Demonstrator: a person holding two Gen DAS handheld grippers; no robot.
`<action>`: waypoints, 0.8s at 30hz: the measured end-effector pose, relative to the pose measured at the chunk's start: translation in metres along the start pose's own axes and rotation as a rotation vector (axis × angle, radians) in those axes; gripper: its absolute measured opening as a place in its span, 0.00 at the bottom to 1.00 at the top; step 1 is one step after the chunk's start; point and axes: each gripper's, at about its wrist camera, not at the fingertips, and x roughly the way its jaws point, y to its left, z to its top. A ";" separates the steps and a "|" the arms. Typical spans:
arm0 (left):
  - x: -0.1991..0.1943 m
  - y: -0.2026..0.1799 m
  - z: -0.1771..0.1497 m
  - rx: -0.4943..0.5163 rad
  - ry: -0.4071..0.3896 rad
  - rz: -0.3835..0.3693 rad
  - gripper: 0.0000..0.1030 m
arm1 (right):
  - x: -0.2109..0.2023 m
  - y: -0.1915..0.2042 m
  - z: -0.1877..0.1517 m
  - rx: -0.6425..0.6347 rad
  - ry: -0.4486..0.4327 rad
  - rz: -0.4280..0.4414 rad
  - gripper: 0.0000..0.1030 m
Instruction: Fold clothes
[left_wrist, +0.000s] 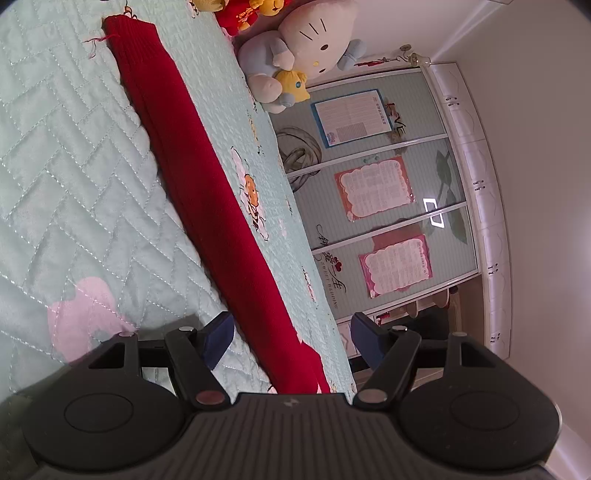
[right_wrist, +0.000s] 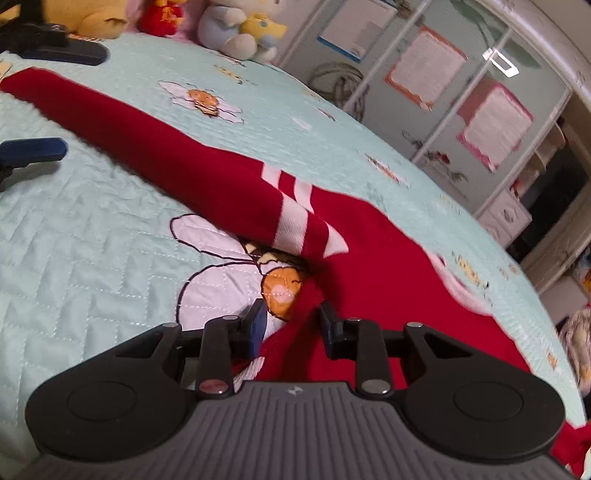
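Observation:
A red knitted sweater with white stripes on the sleeve lies on the pale green quilted bed. In the left wrist view its long red sleeve (left_wrist: 207, 192) stretches away from my left gripper (left_wrist: 291, 338), which is open with the sleeve passing between its fingers. In the right wrist view the sleeve (right_wrist: 177, 158) runs to the upper left and the body (right_wrist: 399, 280) spreads right. My right gripper (right_wrist: 291, 321) is open, its fingers on either side of a raised fold of red cloth near the armpit. The left gripper's blue fingertips (right_wrist: 35, 149) show at the left edge.
Plush toys (left_wrist: 306, 48) sit at the head of the bed (left_wrist: 74, 166). A wardrobe with sliding doors and posters (left_wrist: 388, 192) stands beyond the bed's edge. The quilt (right_wrist: 92, 240) carries bee and flower prints.

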 end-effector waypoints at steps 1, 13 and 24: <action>0.000 0.000 0.000 0.000 0.000 0.000 0.72 | 0.002 -0.003 0.000 0.029 0.010 0.006 0.29; 0.002 -0.004 -0.001 0.015 -0.001 0.006 0.72 | 0.010 -0.015 -0.005 0.151 0.013 0.114 0.07; 0.004 -0.008 -0.003 0.051 0.002 0.023 0.72 | -0.008 -0.030 -0.013 0.099 -0.085 0.246 0.16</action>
